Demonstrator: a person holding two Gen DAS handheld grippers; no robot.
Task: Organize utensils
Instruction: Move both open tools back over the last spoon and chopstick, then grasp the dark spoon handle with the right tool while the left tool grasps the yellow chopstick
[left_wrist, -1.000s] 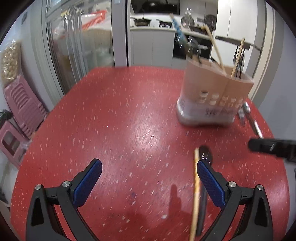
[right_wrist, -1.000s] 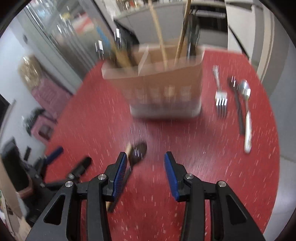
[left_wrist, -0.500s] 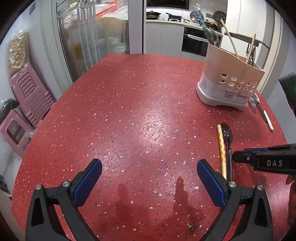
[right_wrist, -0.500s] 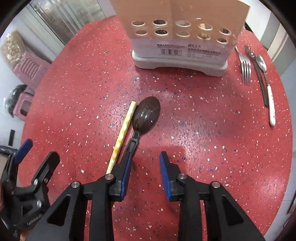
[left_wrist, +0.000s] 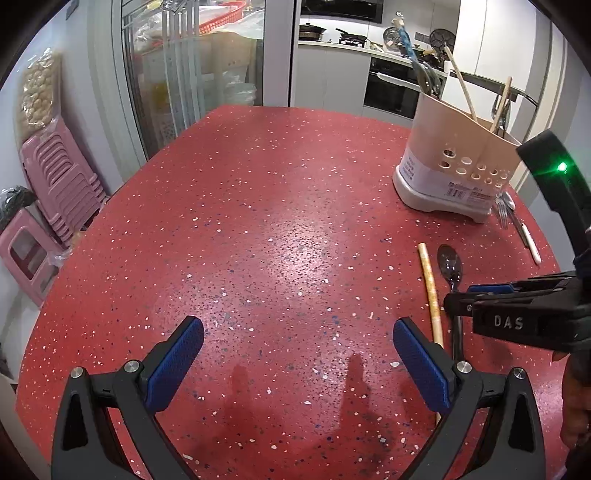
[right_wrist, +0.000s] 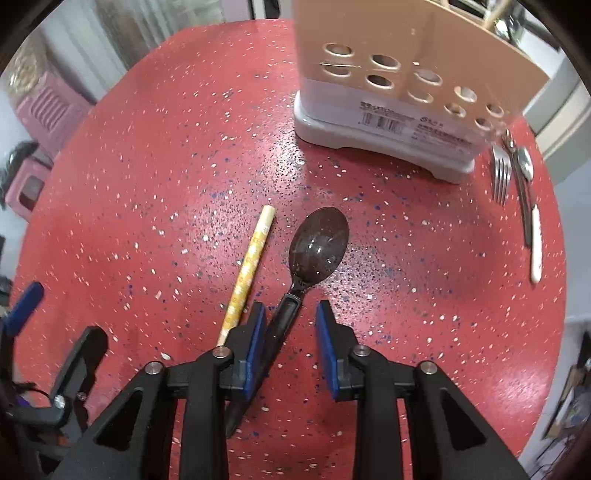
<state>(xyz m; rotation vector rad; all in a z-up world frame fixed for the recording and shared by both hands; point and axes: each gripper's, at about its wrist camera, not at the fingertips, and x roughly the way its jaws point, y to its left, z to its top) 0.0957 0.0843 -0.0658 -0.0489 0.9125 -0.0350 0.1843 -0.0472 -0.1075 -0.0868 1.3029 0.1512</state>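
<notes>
Left to right across the red speckled tabletop (right_wrist: 155, 155): the left gripper (left_wrist: 295, 354), its blue-padded jaws spread wide and holding nothing, hovers over bare surface, apparently kept clear so the other hand can work. Next lies a pale yellow patterned chopstick (right_wrist: 248, 269), flat and just beside the dark brown glossy plastic spoon (right_wrist: 319, 242), whose bowl points toward the holder and whose handle runs back between the blue pads of the right gripper (right_wrist: 290, 345). That gripper points steeply down and straddles the handle; its jaws have just been closing, the left pad at or against the handle and the right pad apart from it, so no grip is made yet. Straddling the narrow handle rather than the broad bowl seems chosen for a secure pinch. Beyond stands the beige perforated utensil holder on a white base (right_wrist: 384, 122), already carrying upright utensils. Furthest right, a steel fork (right_wrist: 501, 177) and white-handled cutlery (right_wrist: 535, 247) lie waiting.
</notes>
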